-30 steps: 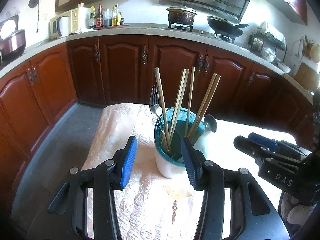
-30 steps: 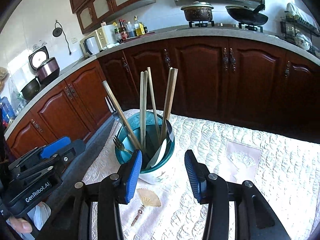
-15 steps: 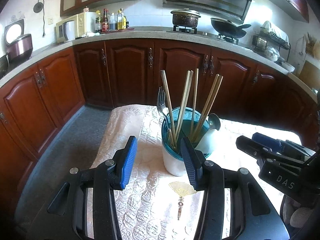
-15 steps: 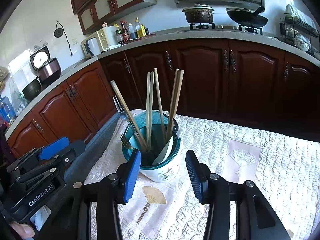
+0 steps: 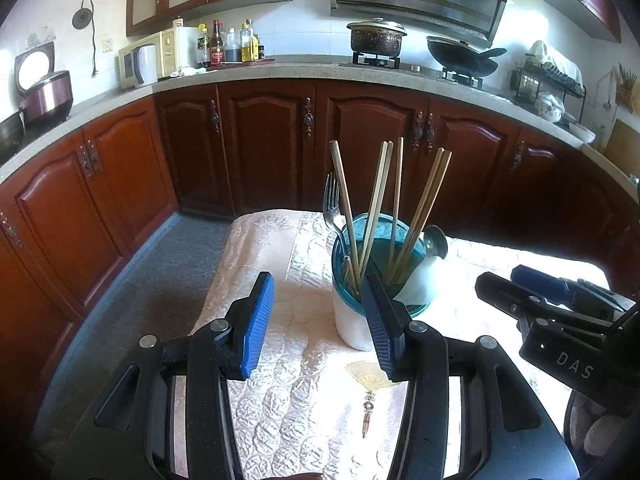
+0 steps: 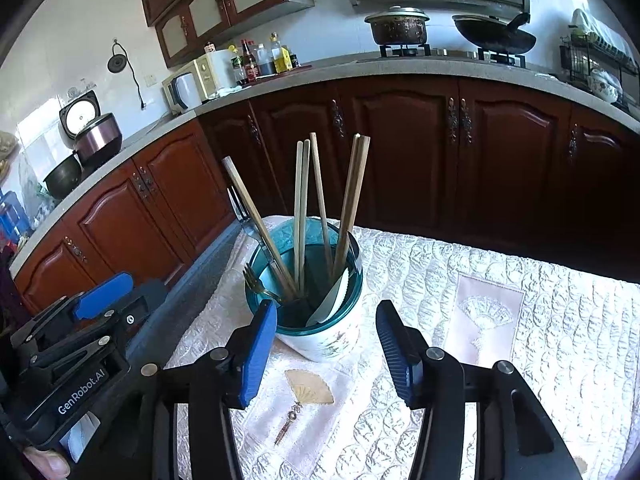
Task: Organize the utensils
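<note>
Cabinets [image 5: 256, 148] of dark red wood curve across the far side ahead of both my grippers, under a grey countertop [image 5: 280, 74]. Below my fingers spreads the quilted cream tablecloth [image 6: 520, 320], which covers the table. On it stands the utensil holder [image 6: 320, 332], a white cup with a teal rim, just ahead of my right gripper [image 6: 326, 354] and a little left of its centre line; from my left gripper [image 5: 320, 328] it sits ahead and to the right, partly behind the right finger. Both grippers hang wide apart with nothing between the blue pads, and neither touches the holder. Upright in the holder lean several wooden chopsticks [image 6: 302, 216], fanned outward. A steel fork [image 5: 331, 208] stands at the holder's left edge, a white spoon [image 5: 418, 284] rests against its right rim, and a small fork [image 6: 256, 282] pokes over the near-left rim.
</note>
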`<state>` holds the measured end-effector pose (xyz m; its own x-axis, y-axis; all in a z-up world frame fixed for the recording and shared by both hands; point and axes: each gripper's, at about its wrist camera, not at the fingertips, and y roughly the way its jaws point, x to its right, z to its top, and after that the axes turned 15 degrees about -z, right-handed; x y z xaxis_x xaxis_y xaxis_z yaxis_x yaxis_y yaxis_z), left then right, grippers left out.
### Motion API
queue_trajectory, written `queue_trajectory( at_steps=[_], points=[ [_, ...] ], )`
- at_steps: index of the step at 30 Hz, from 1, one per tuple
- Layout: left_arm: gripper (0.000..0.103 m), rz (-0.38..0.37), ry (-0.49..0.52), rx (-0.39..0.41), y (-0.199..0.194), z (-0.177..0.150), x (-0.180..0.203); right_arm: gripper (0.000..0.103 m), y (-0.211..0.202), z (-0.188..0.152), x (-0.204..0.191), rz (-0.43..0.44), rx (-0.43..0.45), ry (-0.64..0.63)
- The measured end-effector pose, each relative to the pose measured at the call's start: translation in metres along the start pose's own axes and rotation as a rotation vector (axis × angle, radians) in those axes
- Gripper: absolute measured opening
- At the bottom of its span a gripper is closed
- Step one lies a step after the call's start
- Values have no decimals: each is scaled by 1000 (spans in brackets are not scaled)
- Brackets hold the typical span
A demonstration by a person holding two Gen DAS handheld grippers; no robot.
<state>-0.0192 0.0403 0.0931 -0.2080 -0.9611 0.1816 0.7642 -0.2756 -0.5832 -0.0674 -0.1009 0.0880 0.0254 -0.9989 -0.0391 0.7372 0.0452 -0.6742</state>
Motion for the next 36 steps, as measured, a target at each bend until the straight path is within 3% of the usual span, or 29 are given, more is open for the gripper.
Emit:
queue_trajectory(
  at_steps=[36],
  points=[
    [45, 39, 17, -5, 0, -9, 4, 50, 10, -5, -8, -5, -37, -31]
  ],
)
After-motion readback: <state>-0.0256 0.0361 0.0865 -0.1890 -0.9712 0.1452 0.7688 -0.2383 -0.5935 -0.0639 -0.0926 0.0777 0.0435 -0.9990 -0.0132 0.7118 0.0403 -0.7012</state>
